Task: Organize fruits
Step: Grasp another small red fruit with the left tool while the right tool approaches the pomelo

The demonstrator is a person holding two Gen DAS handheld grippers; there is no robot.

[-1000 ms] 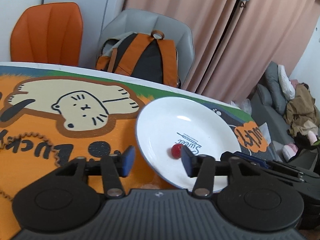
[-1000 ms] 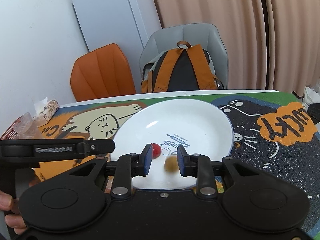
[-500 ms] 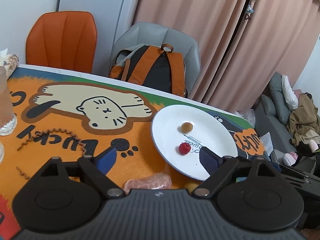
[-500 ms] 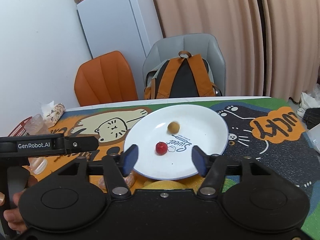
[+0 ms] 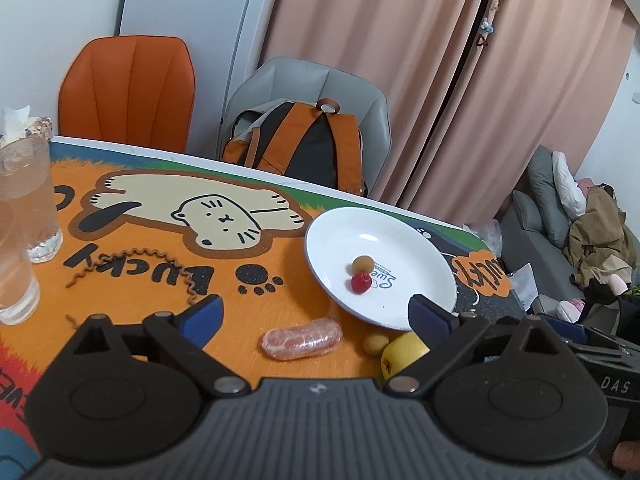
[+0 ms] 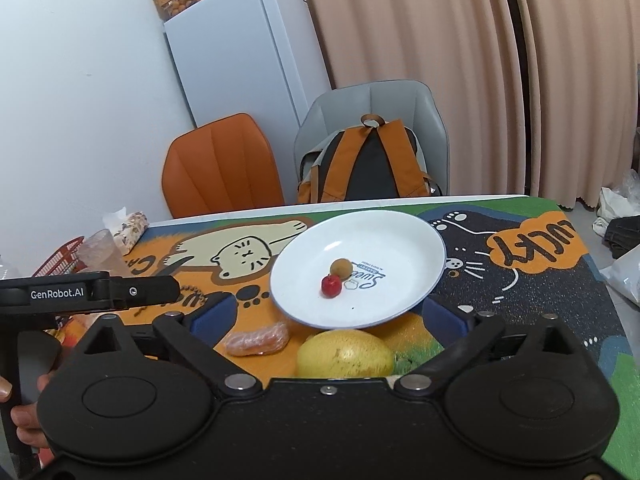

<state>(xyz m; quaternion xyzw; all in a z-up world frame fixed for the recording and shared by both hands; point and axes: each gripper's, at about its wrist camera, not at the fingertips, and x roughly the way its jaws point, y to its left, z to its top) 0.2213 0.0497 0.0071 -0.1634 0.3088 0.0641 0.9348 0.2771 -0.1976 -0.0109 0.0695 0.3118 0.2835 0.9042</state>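
A white plate (image 5: 404,244) (image 6: 400,248) lies on the cartoon cat mat and holds a small red fruit (image 5: 361,282) (image 6: 331,285) touching a brown round fruit (image 5: 363,264) (image 6: 341,268). In front of the plate lie a plastic-wrapped orange segment (image 5: 302,339) (image 6: 256,339), a small tan ball fruit (image 5: 375,344) and a big yellow fruit (image 5: 402,354) (image 6: 346,354). My left gripper (image 5: 314,314) hovers above the mat, jaws opening, nothing between them. My right gripper (image 6: 328,314) hangs over the plate's near rim, jaws opening wide and empty.
Two drinking glasses (image 5: 28,200) and a coiled brown hair tie (image 5: 132,264) sit at the mat's left. A red basket (image 6: 56,256) and tissue pack stand at the far left. Behind the table are an orange chair (image 6: 220,168) and a grey chair with a backpack (image 6: 368,160).
Both grippers opened wide and drew back and up from the plate. The right one let go of the brown fruit, which now rests beside the red one. The fruits off the plate came into view.
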